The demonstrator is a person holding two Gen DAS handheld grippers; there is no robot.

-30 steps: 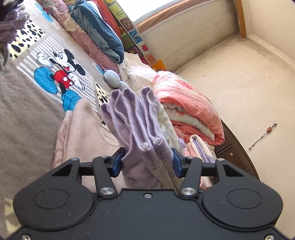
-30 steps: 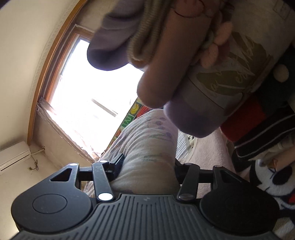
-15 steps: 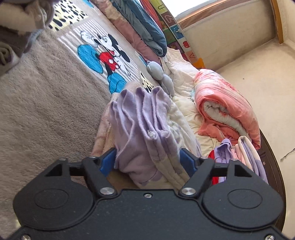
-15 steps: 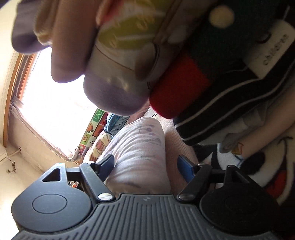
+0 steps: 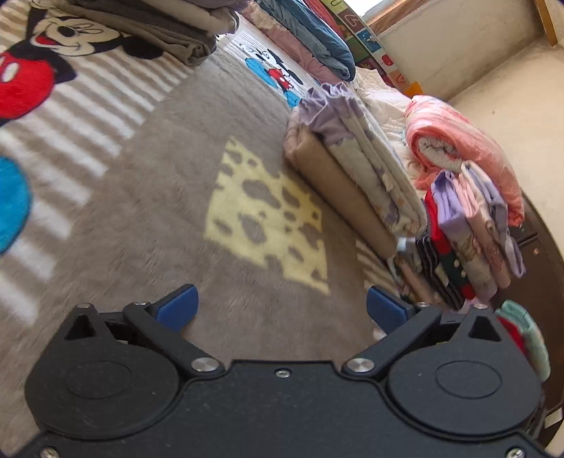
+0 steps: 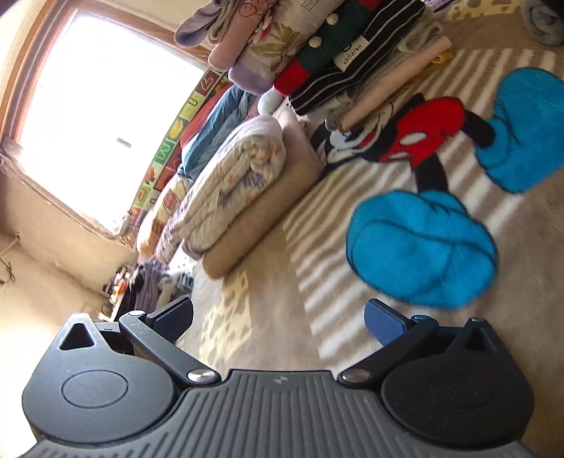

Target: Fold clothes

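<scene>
The left gripper (image 5: 280, 308) stands with its blue-padded fingers (image 5: 178, 307) spread wide and nothing between them, above a shaggy grey blanket (image 5: 148, 218) printed with cartoon mice, pale stripes and a spotted yellow square. The right gripper (image 6: 278, 319) is likewise spread apart and empty over the same plush surface, here showing a red-and-blue mouse figure (image 6: 423, 141). The folded lilac-and-cream printed garment (image 5: 366, 155), soft and thin with a gathered purple edge, lies as a flat rectangle on top of a folded tan-pink piece (image 5: 338, 186) on the blanket; in the right wrist view it (image 6: 236, 183) reads as a rounded, layered bundle on that same tan slab. Just beside it stands a tall stack of folded clothes (image 5: 469, 239), with red, black-striped, green and lavender edges. A puffy coral quilt (image 5: 461, 141) lies rolled further off, and more folded grey items (image 5: 169, 31) are cut off at the top edge. The blanket near both grippers is smeared by motion, and the dark heap by the wall (image 6: 148, 292) is too blurred to name, possibly more clothing. Half a second ago both grippers had the lilac garment between their fingers; now it lies released on the pile and both have pulled away.
</scene>
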